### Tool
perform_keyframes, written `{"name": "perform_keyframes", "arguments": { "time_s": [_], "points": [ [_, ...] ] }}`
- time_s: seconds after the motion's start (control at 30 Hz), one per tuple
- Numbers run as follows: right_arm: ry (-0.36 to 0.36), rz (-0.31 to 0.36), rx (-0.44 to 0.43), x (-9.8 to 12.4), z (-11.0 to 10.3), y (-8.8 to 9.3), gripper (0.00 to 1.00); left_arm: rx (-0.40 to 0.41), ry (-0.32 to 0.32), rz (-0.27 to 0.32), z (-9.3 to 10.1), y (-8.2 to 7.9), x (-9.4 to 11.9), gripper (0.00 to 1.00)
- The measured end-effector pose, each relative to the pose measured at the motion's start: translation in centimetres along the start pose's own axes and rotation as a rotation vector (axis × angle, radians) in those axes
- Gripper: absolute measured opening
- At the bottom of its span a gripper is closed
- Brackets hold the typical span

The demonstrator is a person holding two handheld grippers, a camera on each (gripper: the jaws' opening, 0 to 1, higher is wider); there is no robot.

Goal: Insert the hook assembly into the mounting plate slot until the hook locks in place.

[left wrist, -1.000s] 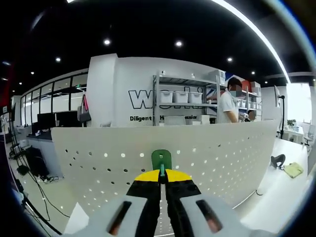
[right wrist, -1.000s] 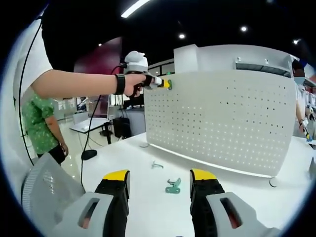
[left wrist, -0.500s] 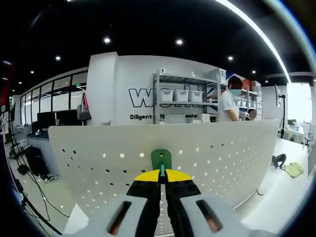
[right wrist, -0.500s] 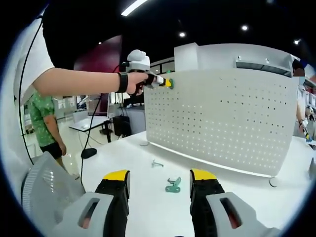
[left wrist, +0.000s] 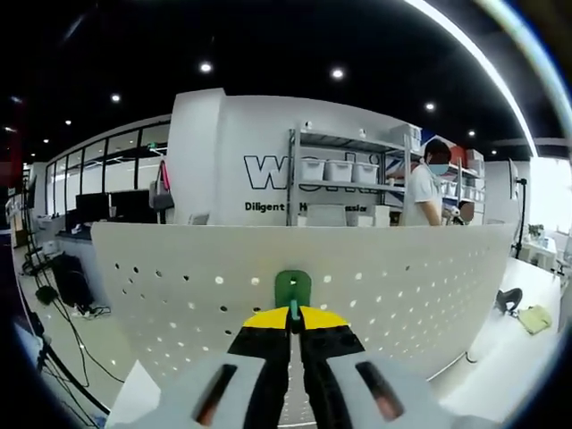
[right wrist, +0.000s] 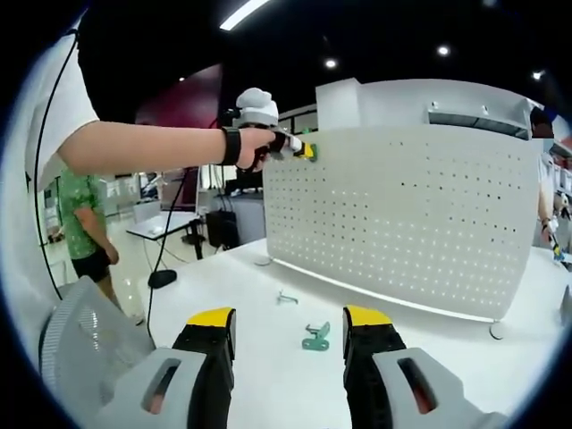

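My left claw [left wrist: 293,323] is clenched on the green hook [left wrist: 292,290], which sticks up between the yellow tips at 12 o'clock from them, right against the upper part of the white pegboard [left wrist: 384,286]. In the right gripper view I see the same claw [right wrist: 306,150] pressed to the board's top left corner, with my hand [right wrist: 255,147] behind it. Over the last second the board's top edge has slid slightly lower in the left gripper view and the claw has crept a touch rightward along the corner in the right gripper view. I read that as my hand rising and closing in, not the board moving. The hook's place between the tips has not changed, so I judge it is being seated but not yet locked. I cannot tell whether its prong is actually in a hole.

My right claw [right wrist: 286,332] hangs released above the white counter [right wrist: 268,357], jaws well apart. Between them, toward 12 o'clock, lies a spare green hook [right wrist: 314,337], and a small clear hook [right wrist: 285,297] sits further off at 11 o'clock, both near the board's foot.
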State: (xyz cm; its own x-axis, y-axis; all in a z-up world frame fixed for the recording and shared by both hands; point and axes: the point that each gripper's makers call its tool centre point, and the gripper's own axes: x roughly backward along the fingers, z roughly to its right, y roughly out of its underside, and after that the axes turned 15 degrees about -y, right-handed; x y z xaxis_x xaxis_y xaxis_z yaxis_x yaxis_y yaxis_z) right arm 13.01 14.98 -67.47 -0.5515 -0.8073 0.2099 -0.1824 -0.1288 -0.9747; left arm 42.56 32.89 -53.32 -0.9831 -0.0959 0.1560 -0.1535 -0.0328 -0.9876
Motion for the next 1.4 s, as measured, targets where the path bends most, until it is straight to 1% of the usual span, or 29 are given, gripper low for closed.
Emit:
{"name": "perform_keyframes", "arguments": {
  "time_s": [0.1, 0.23, 0.33, 0.4, 0.6, 0.67, 0.73, 0.8, 0.93, 1.0, 1.07, 1.1, 1.23, 1.27, 1.3, 1.33, 1.37, 1.4],
  "points": [
    [-0.002, 0.003, 0.000, 0.0, -0.1, 0.0, 0.49, 0.020, 0.007, -0.020, 0.1, 0.0, -0.1, 0.04],
    [-0.005, -0.001, 0.002, 0.0, -0.1, 0.0, 0.49, 0.031, 0.007, -0.017, 0.0, -0.4, -0.3, 0.04],
    [-0.004, -0.002, 0.000, 0.1, 0.0, 0.1, 0.48, 0.019, 0.008, -0.003, 0.1, -0.7, -0.2, 0.04],
    [-0.003, -0.007, 0.001, 0.0, 0.0, 0.1, 0.48, 0.001, 0.010, -0.012, 0.1, -0.5, -0.4, 0.04],
    [-0.007, -0.005, 0.006, -0.1, -0.1, -0.1, 0.48, 0.008, 0.013, -0.015, 0.0, -0.5, -0.4, 0.05],
    [-0.010, -0.008, 0.007, -0.2, -0.1, -0.1, 0.48, 0.014, 0.020, -0.018, 0.1, -0.4, -0.3, 0.07],
    [-0.010, -0.008, 0.007, -0.2, -0.1, -0.1, 0.48, 0.006, 0.023, -0.013, 0.2, -0.5, -0.3, 0.10],
    [-0.009, -0.009, 0.006, -0.2, -0.1, -0.1, 0.48, 0.005, 0.026, 0.002, 0.3, -0.7, -0.3, 0.10],
    [-0.007, -0.010, 0.006, -0.1, -0.1, 0.0, 0.48, 0.015, 0.020, -0.003, 0.2, -0.7, -0.3, 0.09],
    [-0.004, -0.006, 0.002, -0.1, -0.1, 0.0, 0.48, 0.006, 0.021, 0.004, 0.3, -0.7, -0.1, 0.09],
    [-0.002, -0.009, 0.004, 0.0, 0.0, 0.0, 0.48, 0.013, 0.029, 0.059, 0.4, -1.8, 0.2, 0.10],
    [-0.001, -0.011, 0.004, 0.0, 0.0, 0.1, 0.47, 0.013, 0.033, 0.063, 0.5, -2.0, 0.3, 0.11],
    [-0.003, -0.009, 0.003, 0.0, -0.1, 0.0, 0.47, 0.010, 0.049, 0.057, 0.9, -1.9, 0.2, 0.12],
    [-0.002, -0.010, 0.003, -0.1, -0.1, 0.1, 0.47, -0.006, 0.059, 0.060, 1.1, -1.8, 0.1, 0.13],
    [-0.004, -0.010, 0.003, -0.1, -0.2, 0.0, 0.47, -0.015, 0.070, 0.051, 1.2, -1.5, 0.1, 0.15],
    [-0.005, -0.007, 0.004, -0.1, -0.2, 0.0, 0.47, -0.012, 0.062, 0.039, 1.1, -1.3, 0.1, 0.15],
    [-0.006, -0.006, 0.004, -0.1, -0.2, 0.0, 0.47, -0.018, 0.069, 0.052, 1.2, -1.4, 0.1, 0.17],
    [-0.006, -0.007, 0.003, -0.1, -0.2, 0.0, 0.47, -0.023, 0.080, 0.038, 1.3, -1.2, 0.2, 0.18]
  ]
}}
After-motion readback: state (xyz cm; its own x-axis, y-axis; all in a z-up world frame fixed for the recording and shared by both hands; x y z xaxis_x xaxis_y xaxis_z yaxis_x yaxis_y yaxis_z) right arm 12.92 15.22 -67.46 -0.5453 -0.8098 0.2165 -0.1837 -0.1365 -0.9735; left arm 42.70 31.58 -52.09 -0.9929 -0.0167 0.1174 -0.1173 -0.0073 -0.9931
